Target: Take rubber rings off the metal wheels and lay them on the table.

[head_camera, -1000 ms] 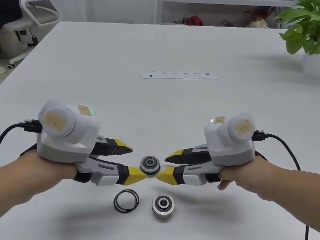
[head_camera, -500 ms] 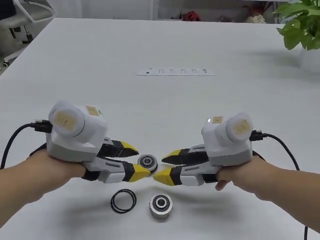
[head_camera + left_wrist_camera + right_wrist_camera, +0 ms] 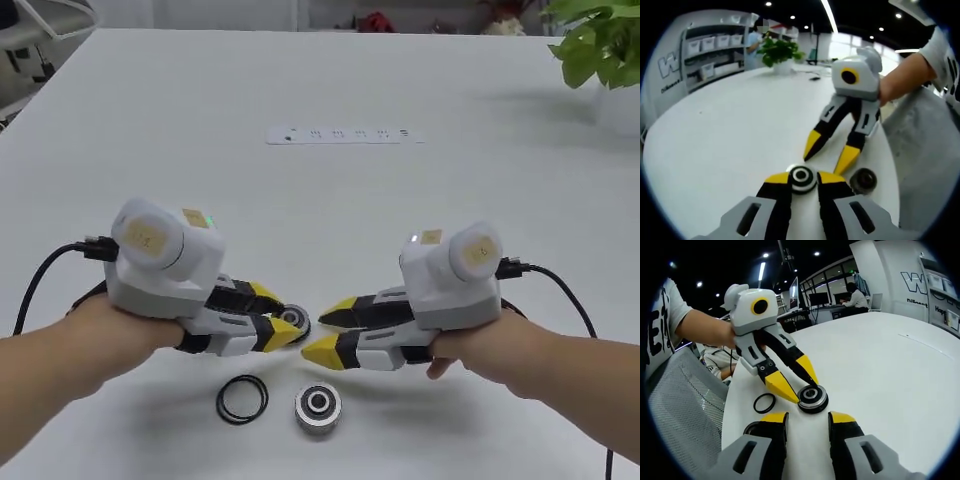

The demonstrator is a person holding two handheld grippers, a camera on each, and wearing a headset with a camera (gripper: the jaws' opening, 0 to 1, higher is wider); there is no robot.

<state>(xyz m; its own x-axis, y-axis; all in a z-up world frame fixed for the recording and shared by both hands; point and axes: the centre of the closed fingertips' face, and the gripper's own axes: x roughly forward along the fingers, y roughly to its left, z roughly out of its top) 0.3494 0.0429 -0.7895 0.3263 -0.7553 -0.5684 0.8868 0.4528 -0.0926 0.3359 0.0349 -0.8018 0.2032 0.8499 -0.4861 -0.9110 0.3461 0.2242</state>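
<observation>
Halfway through, probably: judging the near wheel (image 3: 318,408) as stripped, going by its bare metal rim and the loose rubber ring (image 3: 242,398) lying flat just beside it at 9 o'clock. Working now on the far wheel (image 3: 295,318), sitting on the table (image 3: 350,210) at 12 o'clock from the near one and looking dark round its rim, so likely wearing its ring. Pinching that wheel with the left gripper (image 3: 280,315), jaws narrowed to its width and seeming to touch it on both sides. Hovering the right gripper (image 3: 317,330) at 3 o'clock from it, jaws parted moderately, tips pointing at the wheel, holding nothing. Calling next, by my reckoning, for hooking one right tip under the rubber's edge and peeling outward while keeping the left clamp steady; otherwise risking a slip off smooth metal. As for containers, laying rings straight on the bare table rather than into anything, with the power strip (image 3: 340,134) well off at 12 o'clock and the plant (image 3: 595,45) at 2 o'clock.
</observation>
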